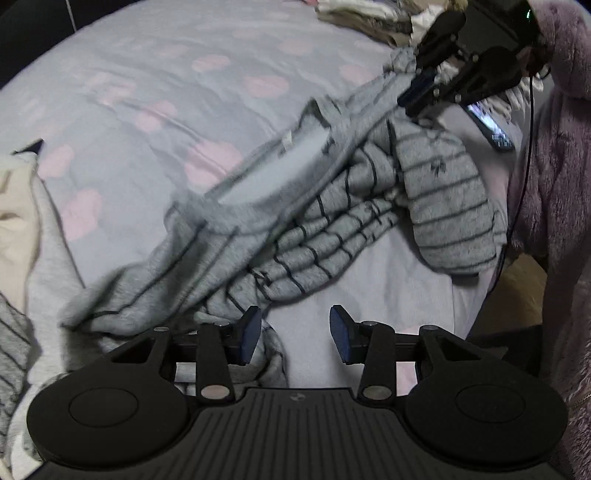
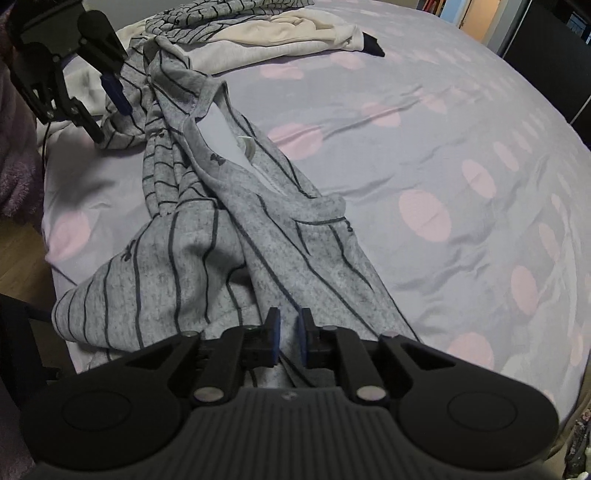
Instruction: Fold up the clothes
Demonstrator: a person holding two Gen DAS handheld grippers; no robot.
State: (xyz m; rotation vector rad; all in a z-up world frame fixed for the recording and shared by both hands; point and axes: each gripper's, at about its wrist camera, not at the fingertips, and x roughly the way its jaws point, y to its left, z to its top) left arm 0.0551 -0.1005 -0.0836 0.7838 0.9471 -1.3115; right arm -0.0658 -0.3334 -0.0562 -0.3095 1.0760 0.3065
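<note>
The left wrist view showed the left gripper (image 1: 295,334) spread, a fold of the striped top (image 1: 332,221) against its left pad only, and a lit phone (image 1: 491,127) far right on the bed (image 1: 147,92). The right wrist view showed the right gripper (image 2: 290,339) pinching the top's (image 2: 229,236) near edge, plus a doorway (image 2: 484,18) far right. The top lay stretched between both grippers on the lilac, pink-dotted bed (image 2: 461,147). A cream garment (image 2: 280,37) lay at the far side. The top's neck label was unreadable.
</note>
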